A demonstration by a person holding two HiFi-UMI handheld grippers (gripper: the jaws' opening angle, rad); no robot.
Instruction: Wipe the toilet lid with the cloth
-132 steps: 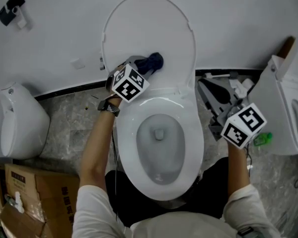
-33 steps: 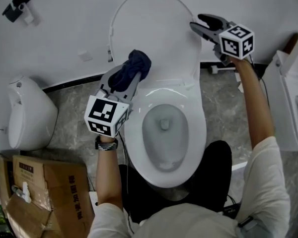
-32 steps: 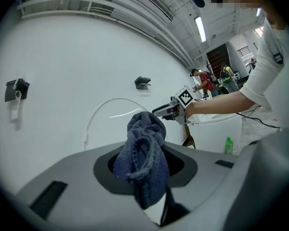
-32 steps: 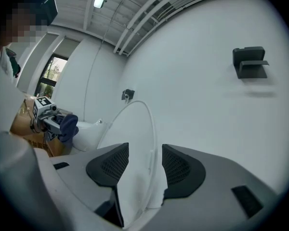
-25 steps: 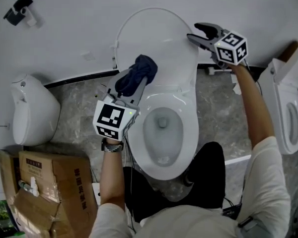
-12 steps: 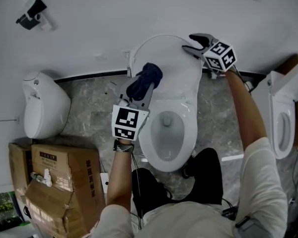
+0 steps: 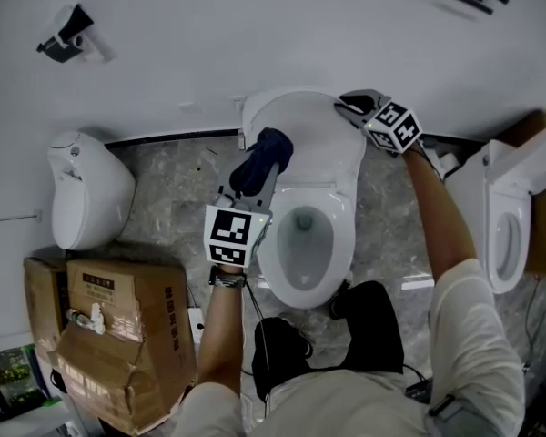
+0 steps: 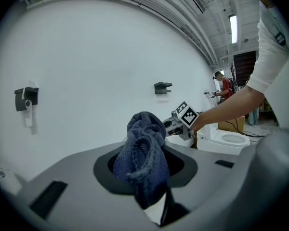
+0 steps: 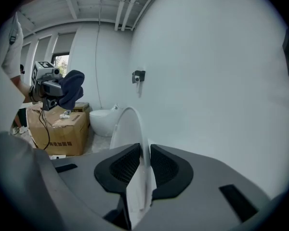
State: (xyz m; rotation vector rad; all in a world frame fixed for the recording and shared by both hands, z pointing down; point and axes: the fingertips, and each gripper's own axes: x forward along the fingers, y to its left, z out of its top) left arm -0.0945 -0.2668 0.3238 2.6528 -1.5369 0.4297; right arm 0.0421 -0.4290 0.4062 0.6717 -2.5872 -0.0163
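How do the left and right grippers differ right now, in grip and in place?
The left gripper is shut on a bunched dark blue cloth; the right gripper, its jaws just closing, pinches the rim of the raised toilet lid. The left gripper is at the lid's left side, the right gripper at its upper right edge. Each carries a marker cube.

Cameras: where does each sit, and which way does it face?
Head view: on the person's head, down at the toilet lid; both forearms show.
Left gripper view: on the left gripper, along jaws shut on the cloth.
Right gripper view: on the right gripper, along jaws just closing on the lid's edge.
Shared: each gripper view shows the other gripper.
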